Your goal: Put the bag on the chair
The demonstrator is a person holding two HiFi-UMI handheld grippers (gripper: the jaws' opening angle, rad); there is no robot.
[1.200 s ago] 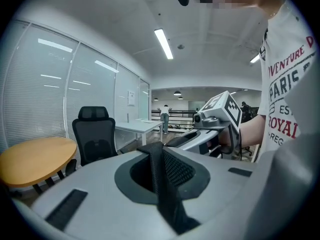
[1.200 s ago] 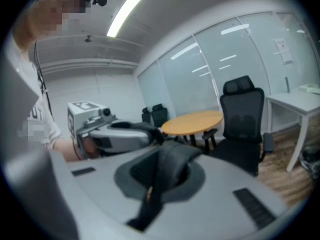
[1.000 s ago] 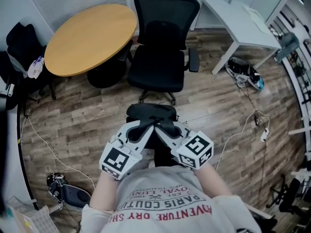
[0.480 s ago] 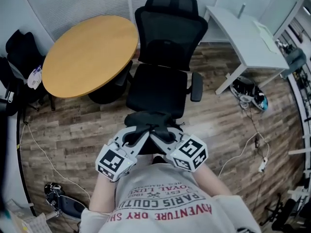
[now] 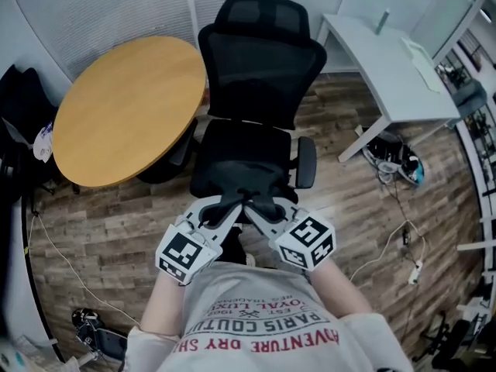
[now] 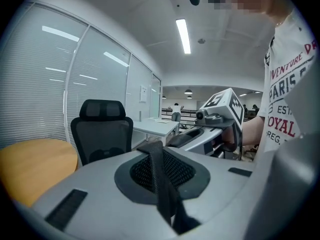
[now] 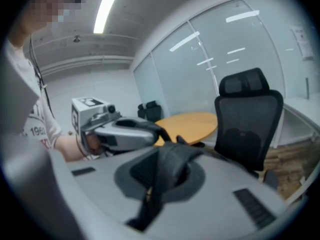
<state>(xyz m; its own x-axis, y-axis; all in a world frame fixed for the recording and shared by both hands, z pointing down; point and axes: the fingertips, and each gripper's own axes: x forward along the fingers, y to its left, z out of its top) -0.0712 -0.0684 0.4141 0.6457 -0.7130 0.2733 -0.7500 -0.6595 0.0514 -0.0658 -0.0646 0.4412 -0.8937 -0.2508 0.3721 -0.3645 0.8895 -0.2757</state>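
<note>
Jaws on both grippers are pinched tight, the left gripper [image 5: 225, 211] on a black strap [image 6: 161, 184] and the right gripper [image 5: 263, 214] on a strap [image 7: 165, 179] of its own, their tips nearly meeting and the bag [image 5: 235, 248] hanging beneath them against the person's front. I'd say the pick-up is done and the carry almost so: the bag is in the air at the front edge of the chair [image 5: 240, 149], not resting on it as far as I can tell. What's left is to bring it over the seat, lower it and release the straps.
</note>
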